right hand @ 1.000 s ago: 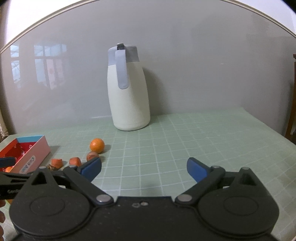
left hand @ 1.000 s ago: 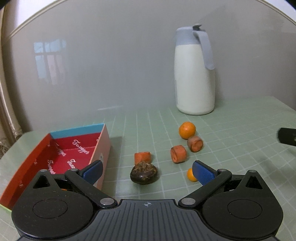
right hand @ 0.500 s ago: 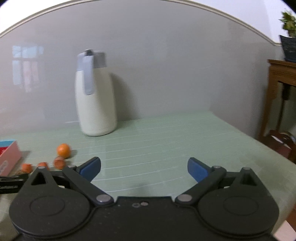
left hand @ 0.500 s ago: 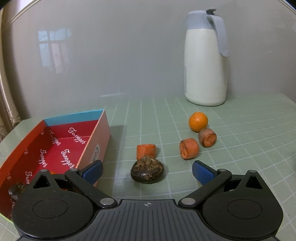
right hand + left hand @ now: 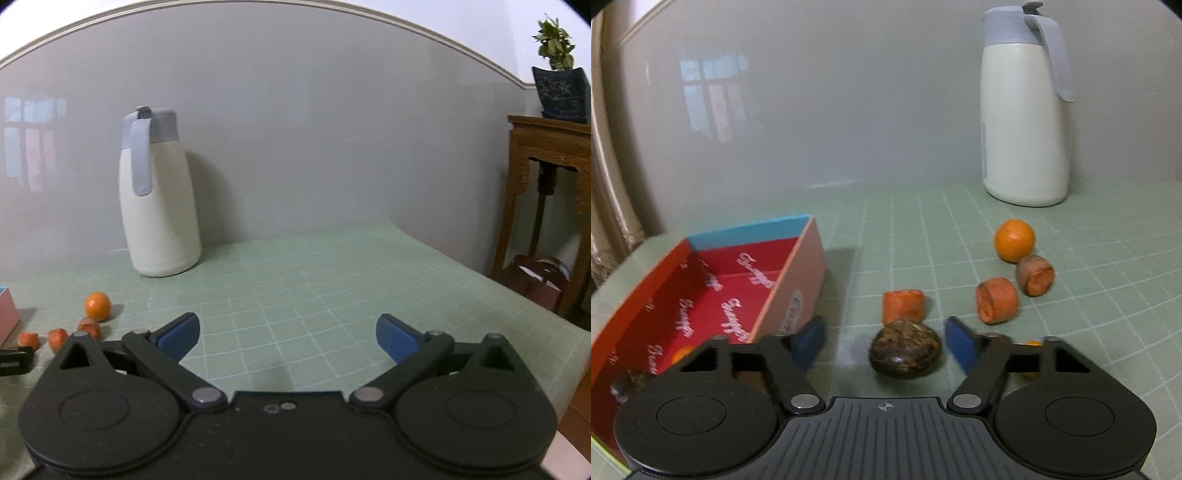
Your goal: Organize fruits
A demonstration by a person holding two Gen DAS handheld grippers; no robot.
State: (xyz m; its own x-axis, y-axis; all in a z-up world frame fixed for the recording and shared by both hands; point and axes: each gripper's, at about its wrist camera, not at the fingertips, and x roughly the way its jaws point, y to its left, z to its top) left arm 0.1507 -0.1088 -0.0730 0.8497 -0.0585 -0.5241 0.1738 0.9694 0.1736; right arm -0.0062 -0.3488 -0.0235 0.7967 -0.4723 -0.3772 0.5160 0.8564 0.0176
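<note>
The dark brown, rough, round fruit [image 5: 905,352] lies on the green gridded counter [image 5: 923,229] in the lower middle of the left wrist view, between the two blue pads of the left claw [image 5: 885,341]. This claw has just been closing; its right pad is almost at the fruit, but a clear gap remains on the left side, so the fruit is not gripped. Just behind the fruit, touching it or nearly so, lies a short orange carrot piece [image 5: 903,306]. To the right of centre lie two more carrot pieces [image 5: 996,300], close to each other, and a small round orange [image 5: 1014,240] lies just behind them. Another small orange thing [image 5: 1032,360] is partly hidden behind the right arm of the claw. At the left of the frame stands an open red cardboard box with white lettering [image 5: 713,291]; a small orange fruit and a dark fruit lie in its near end. A white jug with a grey lid and handle [image 5: 1025,110] stands at the upper right, by the grey wall. In the right wrist view, the right claw [image 5: 288,334] is wide open with nothing between its pads, over a bare part of the counter.
</note>
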